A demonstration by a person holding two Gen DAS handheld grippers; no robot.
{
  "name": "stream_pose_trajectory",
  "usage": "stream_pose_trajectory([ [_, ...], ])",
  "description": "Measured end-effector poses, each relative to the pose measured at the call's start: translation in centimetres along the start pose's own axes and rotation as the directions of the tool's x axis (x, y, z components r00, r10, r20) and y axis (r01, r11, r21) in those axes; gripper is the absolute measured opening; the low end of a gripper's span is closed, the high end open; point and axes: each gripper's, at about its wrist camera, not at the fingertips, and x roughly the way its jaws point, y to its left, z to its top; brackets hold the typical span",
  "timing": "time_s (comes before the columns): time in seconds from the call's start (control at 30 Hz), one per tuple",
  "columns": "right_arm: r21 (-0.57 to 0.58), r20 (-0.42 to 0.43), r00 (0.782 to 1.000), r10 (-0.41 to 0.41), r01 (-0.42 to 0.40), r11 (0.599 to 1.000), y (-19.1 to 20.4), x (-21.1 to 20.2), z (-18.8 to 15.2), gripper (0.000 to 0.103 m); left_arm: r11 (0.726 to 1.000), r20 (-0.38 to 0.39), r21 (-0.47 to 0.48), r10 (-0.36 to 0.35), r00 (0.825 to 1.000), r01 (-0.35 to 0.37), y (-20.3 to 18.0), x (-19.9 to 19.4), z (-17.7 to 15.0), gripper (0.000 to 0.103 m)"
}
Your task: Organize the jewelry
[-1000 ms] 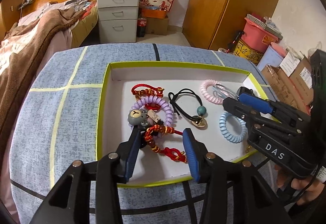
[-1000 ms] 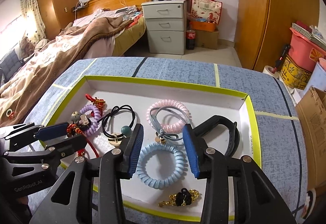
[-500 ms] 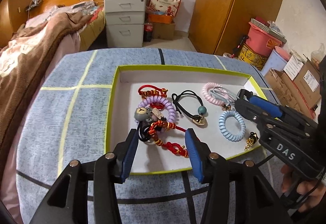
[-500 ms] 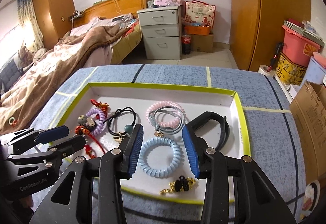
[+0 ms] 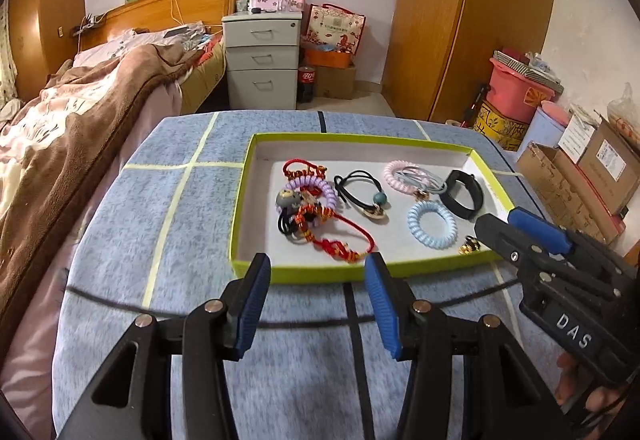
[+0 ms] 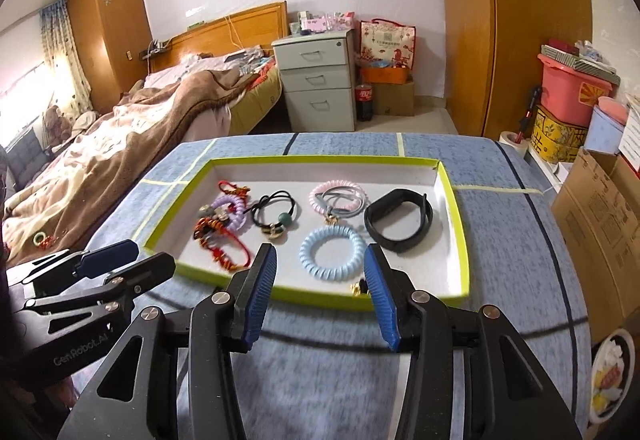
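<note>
Both grippers, left gripper (image 5: 316, 268) and right gripper (image 6: 320, 260), hover with fingers spread, empty, just short of the tray (image 5: 240, 208); red cord bracelet (image 5: 340, 240) lies nearest the left.

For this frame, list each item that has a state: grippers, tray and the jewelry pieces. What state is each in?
left gripper: open, empty, hovering short of the tray.
right gripper: open, empty, over the tray's near edge.
tray: lidless, flat on the table.
light blue coil tie: loose, lying flat.
black band: closed in a loop, resting on its edge.
red cord bracelet: tangled with the purple coil tie.
drawers: shut.
</note>
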Motion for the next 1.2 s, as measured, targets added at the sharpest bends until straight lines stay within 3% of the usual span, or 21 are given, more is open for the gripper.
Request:
stream_pose_trajectory([
  [0.5,-0.003,0.024,0.998,-0.054,0.054,0.999,1.6,-3.5,-3.3,0.047,0.996,0.062,-0.013,0.094,0.994,-0.094,-0.4,-3.5,-3.0,0.051],
  [1.2,0.01,0.016,0.999,-0.051,0.051,0.999,2.0,-4.3,-4.5,0.047,0.998,0.063,-0.025,0.062,0.996,-0.06,-0.7,-4.3,-4.0,0.051],
])
